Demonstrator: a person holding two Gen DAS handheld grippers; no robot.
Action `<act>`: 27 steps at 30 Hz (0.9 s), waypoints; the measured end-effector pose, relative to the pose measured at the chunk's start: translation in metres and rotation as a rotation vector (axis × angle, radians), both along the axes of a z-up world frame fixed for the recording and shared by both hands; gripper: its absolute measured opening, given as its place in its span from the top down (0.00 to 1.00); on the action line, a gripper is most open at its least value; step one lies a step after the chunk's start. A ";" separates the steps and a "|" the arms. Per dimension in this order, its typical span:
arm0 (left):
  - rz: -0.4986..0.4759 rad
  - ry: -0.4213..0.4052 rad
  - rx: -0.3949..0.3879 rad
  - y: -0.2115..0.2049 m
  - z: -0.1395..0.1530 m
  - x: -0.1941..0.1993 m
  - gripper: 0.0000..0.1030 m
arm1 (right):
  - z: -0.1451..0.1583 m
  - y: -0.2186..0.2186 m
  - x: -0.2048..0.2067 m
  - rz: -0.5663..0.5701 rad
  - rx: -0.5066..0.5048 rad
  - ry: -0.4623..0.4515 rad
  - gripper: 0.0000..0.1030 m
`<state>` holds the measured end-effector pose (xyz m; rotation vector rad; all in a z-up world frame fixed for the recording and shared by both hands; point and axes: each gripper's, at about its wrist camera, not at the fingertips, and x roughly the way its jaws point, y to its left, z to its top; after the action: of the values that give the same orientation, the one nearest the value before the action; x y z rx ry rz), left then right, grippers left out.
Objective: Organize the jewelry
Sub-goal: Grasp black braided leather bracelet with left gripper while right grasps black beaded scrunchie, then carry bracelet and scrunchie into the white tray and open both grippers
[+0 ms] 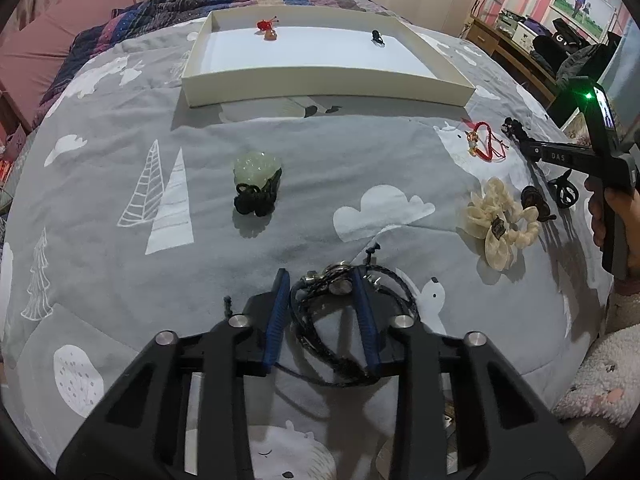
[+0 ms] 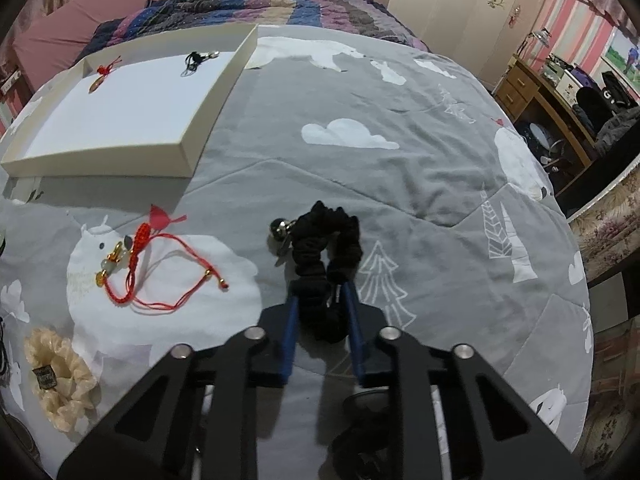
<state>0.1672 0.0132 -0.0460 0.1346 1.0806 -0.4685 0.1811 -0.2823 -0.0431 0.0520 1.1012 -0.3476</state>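
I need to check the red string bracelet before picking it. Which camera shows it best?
The right wrist view: the red string bracelet lies close and large on the bedspread, its gold beads and knots distinct. The left wrist view shows it small, far right, near the right gripper.

A dark braided cord bracelet (image 1: 340, 312) with metal charms lies coiled at the bottom centre of the left wrist view, between blue fingers. A black scrunchie (image 2: 326, 264) arches in the middle of the right view, a small bell beside it. The red string bracelet (image 2: 160, 268) sprawls at left, the cream scrunchie (image 2: 60, 380) lower left. A pale green bead pendant (image 1: 258, 186) on black cord sits mid-frame. The white tray (image 1: 320, 90) at top holds a red knot charm (image 1: 267, 28) and a black piece (image 1: 377, 38).
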 end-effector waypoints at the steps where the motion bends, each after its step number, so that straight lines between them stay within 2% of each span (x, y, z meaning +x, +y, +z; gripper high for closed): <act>1: -0.002 0.005 0.000 0.002 0.000 0.000 0.89 | 0.000 0.000 0.000 0.001 -0.007 0.001 0.84; 9: -0.001 -0.003 0.028 0.000 0.001 0.003 0.89 | 0.005 -0.004 0.001 -0.011 -0.006 -0.022 0.87; 13: 0.003 -0.034 0.042 0.001 0.012 0.006 0.89 | 0.017 -0.002 0.003 -0.003 -0.016 -0.049 0.88; 20: 0.012 -0.156 0.078 0.002 0.055 0.025 0.89 | 0.049 0.001 0.014 0.016 -0.045 -0.120 0.88; 27: 0.067 -0.256 0.104 0.004 0.097 0.074 0.89 | 0.089 0.007 0.038 0.048 -0.072 -0.204 0.88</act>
<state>0.2416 0.0172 0.0513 0.2427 0.8553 -0.3251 0.2190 -0.2749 0.0455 -0.0033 0.8859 -0.3311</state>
